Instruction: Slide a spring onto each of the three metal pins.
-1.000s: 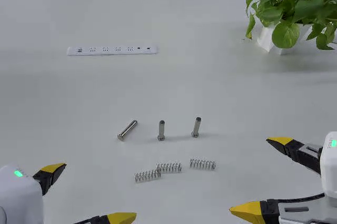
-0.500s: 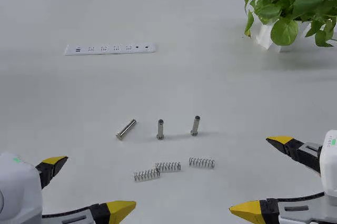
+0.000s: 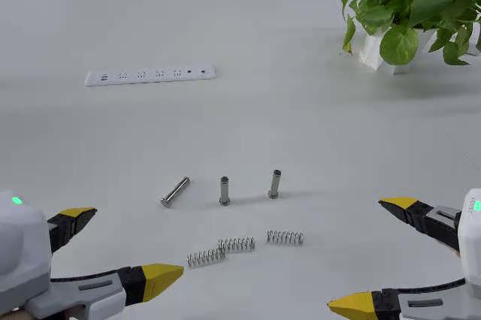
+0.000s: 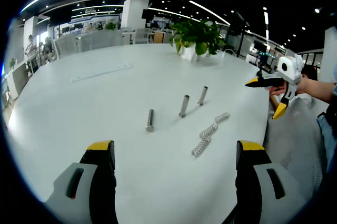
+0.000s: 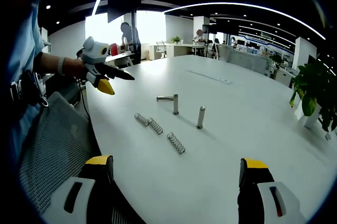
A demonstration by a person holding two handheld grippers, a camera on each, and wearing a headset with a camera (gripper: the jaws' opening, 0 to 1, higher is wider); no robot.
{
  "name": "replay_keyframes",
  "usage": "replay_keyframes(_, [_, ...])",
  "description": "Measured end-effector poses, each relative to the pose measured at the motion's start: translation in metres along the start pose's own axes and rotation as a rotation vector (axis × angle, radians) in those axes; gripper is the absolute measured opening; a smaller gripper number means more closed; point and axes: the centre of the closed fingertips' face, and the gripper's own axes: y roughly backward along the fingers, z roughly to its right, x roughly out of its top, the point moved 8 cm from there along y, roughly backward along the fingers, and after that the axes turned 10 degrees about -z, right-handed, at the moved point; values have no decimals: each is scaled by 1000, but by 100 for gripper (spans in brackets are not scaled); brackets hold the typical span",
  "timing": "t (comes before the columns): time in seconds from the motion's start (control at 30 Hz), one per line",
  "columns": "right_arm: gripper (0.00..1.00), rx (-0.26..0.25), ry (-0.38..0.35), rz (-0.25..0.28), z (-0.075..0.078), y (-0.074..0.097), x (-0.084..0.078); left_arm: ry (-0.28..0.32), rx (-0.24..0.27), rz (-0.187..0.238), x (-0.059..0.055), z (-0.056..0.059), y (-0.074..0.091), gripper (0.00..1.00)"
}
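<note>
Steel-grey, stubby metal pins sit in a row mid-table. The left one lies on its side and the other two stand on their flat heads, probably so a spring drops straight over. The three small coiled wire springs lie just in front, the left two seemingly touching. You've got your yellow-tipped left gripper and right gripper low over the near edge of the white tabletop, flanking the parts, both spread wide and empty. Nothing's threaded yet, I'd say.
</note>
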Motion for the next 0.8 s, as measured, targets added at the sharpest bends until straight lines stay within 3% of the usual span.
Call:
replay_keyframes(0.33, [99,-8,-11,6,1,0,0,-56,-20,-69,4,-9,-11,93])
replay_keyframes(0.8, [99,-9,-15,5,0,-3,0,-114,-24,-127,22,-24,-25,91])
